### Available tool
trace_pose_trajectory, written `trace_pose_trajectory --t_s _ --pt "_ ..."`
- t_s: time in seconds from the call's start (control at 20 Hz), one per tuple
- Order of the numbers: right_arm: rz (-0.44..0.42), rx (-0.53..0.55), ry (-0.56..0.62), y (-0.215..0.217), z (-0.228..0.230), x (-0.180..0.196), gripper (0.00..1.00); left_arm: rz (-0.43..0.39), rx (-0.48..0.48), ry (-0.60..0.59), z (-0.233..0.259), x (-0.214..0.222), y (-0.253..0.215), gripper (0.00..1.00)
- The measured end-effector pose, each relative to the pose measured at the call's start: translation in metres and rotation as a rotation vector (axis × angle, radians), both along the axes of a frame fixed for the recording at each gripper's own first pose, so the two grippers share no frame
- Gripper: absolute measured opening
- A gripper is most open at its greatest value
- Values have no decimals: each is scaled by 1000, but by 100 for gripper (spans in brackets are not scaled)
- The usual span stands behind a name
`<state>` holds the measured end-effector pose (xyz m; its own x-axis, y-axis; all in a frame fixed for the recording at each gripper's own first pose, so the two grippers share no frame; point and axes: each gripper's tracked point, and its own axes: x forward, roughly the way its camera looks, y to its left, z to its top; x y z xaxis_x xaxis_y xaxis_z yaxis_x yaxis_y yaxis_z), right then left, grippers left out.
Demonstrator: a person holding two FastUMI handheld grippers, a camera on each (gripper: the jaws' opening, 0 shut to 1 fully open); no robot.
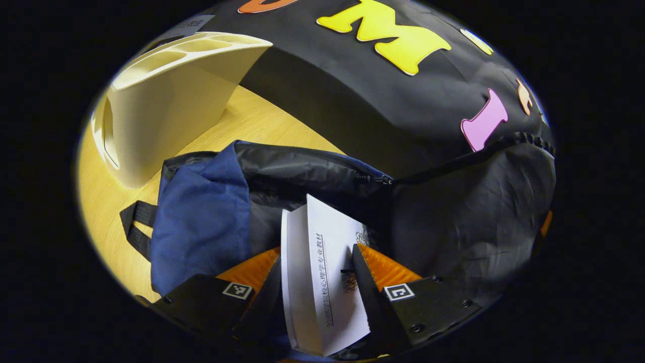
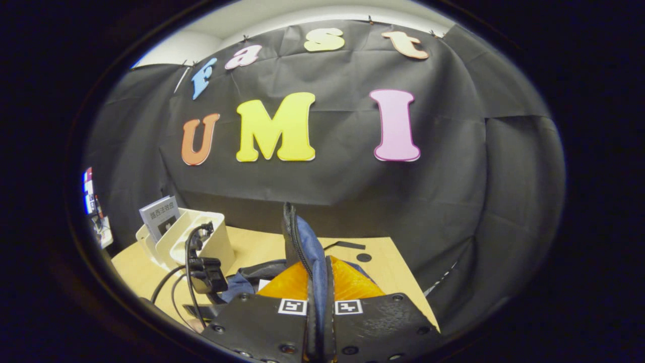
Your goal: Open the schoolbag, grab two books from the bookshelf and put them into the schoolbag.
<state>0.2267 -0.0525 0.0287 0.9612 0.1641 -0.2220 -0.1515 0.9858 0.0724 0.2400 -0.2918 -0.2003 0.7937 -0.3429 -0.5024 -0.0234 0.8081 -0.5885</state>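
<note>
Wooden tabletop (image 1: 252,121) — left tool (image 1: 315,275) tipping book (image 1: 322,282) into schoolbag (image 1: 211,212)

Wooden counter (image 1: 252,121), light yellowish top. On it: blue and black schoolbag (image 1: 201,217) lying right ahead of the left tongs (image 1: 315,262), mouth open twd them. Cream bookshelf (image 1: 166,111) stands beyond the bag, up-left of those tongs, w/ bare counter betw. it and the back wall.
</note>
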Motion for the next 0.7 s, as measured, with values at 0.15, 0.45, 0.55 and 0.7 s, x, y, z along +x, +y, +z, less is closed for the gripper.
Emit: trace_pose_trajectory --t_s 0.15,0.45,0.55,0.7 --pt "-32 13 12 -8 -7 -2 5 2 185 -45 10 -4 34 81" --pt "-66 -32 31 -10 -26 -7 5 -25 481 -174 39 -23 102 80" --pt "-73 -46 31 -11 -29 -9 6 -17 561 -222 55 -30 126 80" --pt "-84 -62 29 -8 -33 -13 6 -20 628 -259 76 -48 158 80"
